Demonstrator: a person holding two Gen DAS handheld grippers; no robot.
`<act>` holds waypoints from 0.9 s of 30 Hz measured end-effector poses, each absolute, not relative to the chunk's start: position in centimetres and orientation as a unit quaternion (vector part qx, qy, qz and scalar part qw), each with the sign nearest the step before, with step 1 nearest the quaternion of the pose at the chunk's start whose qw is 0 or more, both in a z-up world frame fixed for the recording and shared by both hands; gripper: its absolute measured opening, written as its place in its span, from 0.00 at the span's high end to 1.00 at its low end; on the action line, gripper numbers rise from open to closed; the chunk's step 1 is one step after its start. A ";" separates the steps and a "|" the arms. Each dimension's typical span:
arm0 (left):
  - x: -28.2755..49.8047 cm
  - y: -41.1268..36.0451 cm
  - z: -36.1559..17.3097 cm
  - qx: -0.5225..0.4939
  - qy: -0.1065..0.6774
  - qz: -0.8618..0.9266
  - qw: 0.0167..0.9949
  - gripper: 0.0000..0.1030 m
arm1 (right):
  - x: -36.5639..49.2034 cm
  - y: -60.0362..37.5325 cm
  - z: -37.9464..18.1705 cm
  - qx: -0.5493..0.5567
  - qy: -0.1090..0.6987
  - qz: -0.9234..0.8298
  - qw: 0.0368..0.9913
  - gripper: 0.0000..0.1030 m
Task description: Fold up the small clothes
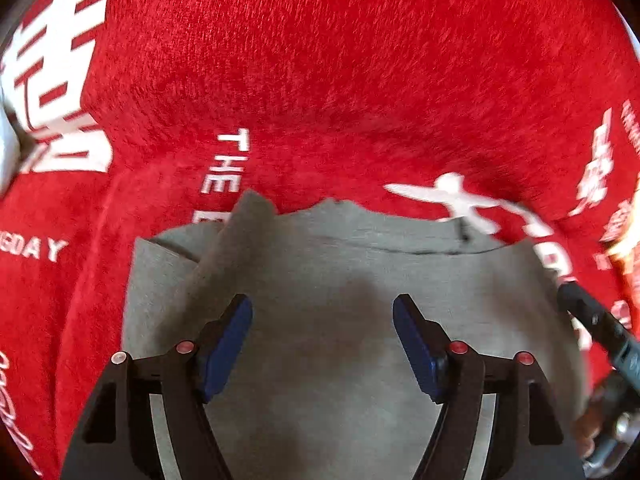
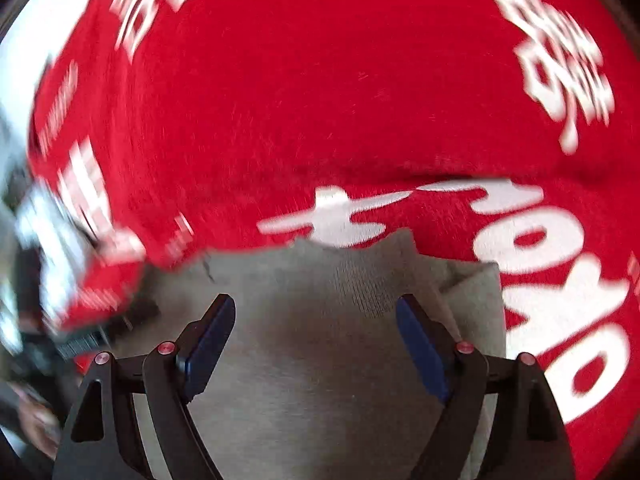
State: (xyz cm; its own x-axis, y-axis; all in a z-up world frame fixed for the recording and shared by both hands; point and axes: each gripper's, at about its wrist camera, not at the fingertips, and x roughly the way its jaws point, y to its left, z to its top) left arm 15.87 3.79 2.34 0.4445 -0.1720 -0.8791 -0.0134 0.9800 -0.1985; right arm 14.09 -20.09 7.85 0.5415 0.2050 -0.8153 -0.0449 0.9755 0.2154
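Plain grey knit garment [image 1: 320, 320], unpatterned. Fuzzy red cloth [image 1: 320, 60] printed with white lettering and figures (partly blurred). Left gripper [image 1: 322, 312] and right gripper [image 2: 316, 312]: black frames, blue finger pads [image 1: 224, 352], small red studs.

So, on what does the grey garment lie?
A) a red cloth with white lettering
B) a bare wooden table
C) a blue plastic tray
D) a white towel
A: the grey garment lies flat on a red cloth printed with white letters, in both wrist views.
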 end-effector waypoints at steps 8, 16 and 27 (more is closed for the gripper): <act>17.0 5.9 0.6 -0.077 0.515 -0.030 0.853 0.28 | 15.6 -22.8 3.3 0.016 0.521 -0.017 0.853 0.17; 16.4 5.4 1.8 -0.050 0.505 -0.011 0.861 0.28 | 14.4 -23.7 4.5 0.022 0.502 -0.043 0.864 0.17; 12.0 4.8 1.4 -0.029 0.508 -0.008 0.861 0.28 | 9.8 -17.4 5.4 -0.037 0.497 0.037 0.866 0.17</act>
